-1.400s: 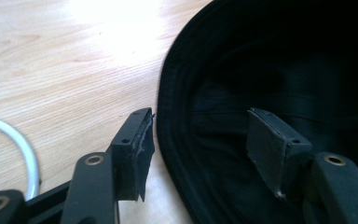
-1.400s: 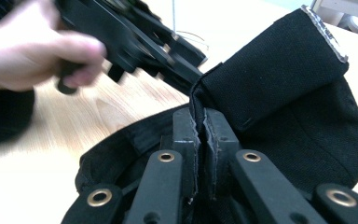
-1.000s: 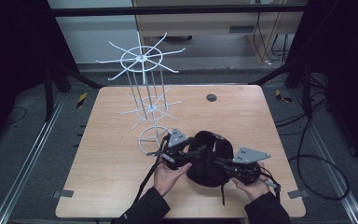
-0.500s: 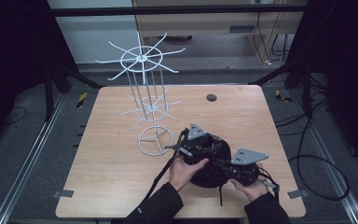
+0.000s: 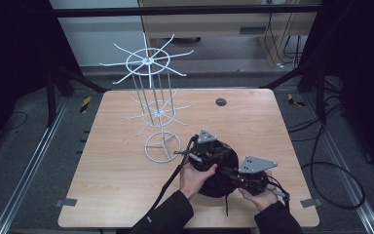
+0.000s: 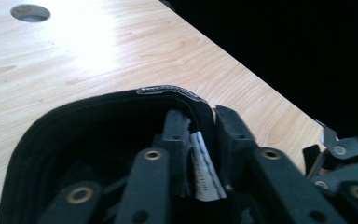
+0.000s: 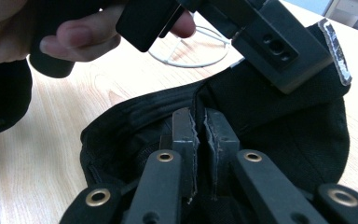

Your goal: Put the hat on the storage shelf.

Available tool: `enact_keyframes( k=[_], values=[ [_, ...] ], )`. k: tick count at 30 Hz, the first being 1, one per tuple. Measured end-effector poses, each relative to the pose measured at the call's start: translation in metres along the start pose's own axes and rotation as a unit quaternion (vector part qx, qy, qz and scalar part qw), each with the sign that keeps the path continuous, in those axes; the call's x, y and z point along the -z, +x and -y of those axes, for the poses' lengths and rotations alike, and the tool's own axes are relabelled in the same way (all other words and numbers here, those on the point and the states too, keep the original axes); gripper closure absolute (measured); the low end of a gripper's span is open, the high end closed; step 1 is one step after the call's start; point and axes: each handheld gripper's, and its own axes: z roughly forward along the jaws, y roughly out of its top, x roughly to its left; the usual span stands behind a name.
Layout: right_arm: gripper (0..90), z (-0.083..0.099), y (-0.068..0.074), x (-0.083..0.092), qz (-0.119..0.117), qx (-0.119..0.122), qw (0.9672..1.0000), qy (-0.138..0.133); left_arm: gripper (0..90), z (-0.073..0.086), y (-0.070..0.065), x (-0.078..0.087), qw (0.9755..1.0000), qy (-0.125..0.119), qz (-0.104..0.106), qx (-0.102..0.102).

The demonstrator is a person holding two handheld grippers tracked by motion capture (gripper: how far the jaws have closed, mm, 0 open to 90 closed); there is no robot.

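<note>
Right gripper (image 5: 233,175): jaws pinched on the black cap's (image 5: 219,183) fabric.
Left gripper (image 5: 209,155): jaws clamped on the cap's rim.
Cap: near table (image 5: 117,195) edge, between both hands.
Wire rack (image 5: 156,107): upright, beyond.

Dim dark surroundings, bright glare on table (image 6: 88,42), close jaws slightly blurred

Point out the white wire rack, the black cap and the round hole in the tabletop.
White wire rack with spoked tiers (image 5: 161,146): high view, on its ring base.
Black fabric cap (image 7: 307,140): right gripper view, on its crown panel.
Round dark hole in the wooden tabletop (image 5: 220,102): high view, on its centre.
</note>
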Motion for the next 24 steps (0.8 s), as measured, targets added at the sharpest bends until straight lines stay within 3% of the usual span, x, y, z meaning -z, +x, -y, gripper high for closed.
enact_keyframes(
  k=[5, 7, 8, 9, 14, 15, 17, 20, 24],
  values=[
    [74.3, -0.001, -0.002, 0.002, -0.008, -0.012, 0.9998, -0.012, 81.2, -0.002, -0.004, 0.005, 0.9997, -0.02, -0.006, -0.016],
    [67.3, -0.002, -0.004, 0.009, -0.01, -0.024, 0.9993, -0.027, 81.4, -0.005, -0.003, 0.011, 0.9992, -0.036, -0.007, -0.013],
    [62.4, -0.003, -0.008, 0.019, -0.013, -0.037, 0.9978, -0.053, 81.5, -0.007, -0.002, 0.016, 0.9988, -0.047, -0.006, -0.015],
    [62.4, -0.003, -0.008, 0.019, -0.013, -0.037, 0.9978, -0.053, 81.5, -0.007, -0.002, 0.016, 0.9988, -0.047, -0.006, -0.015],
    [55.6, -0.009, -0.021, 0.047, 0.021, -0.062, 0.9914, -0.113, 81.6, -0.016, -0.002, 0.034, 0.9974, -0.068, -0.004, -0.026],
    [54.1, -0.01, -0.027, 0.054, 0.034, -0.076, 0.9882, -0.128, 81.6, -0.019, -0.005, 0.039, 0.9972, -0.067, -0.002, -0.033],
    [52.8, -0.01, -0.029, 0.055, 0.037, -0.081, 0.9876, -0.129, 81.6, -0.021, -0.007, 0.043, 0.9965, -0.072, -0.004, -0.042],
    [49.9, -0.009, -0.032, 0.053, 0.061, -0.081, 0.9875, -0.121, 81.7, -0.022, -0.014, 0.052, 0.995, -0.084, 0.001, -0.056],
    [47.3, -0.008, -0.031, 0.049, 0.053, -0.084, 0.9885, -0.114, 81.7, -0.024, -0.02, 0.058, 0.9929, -0.094, 0.005, -0.072]
  ],
)
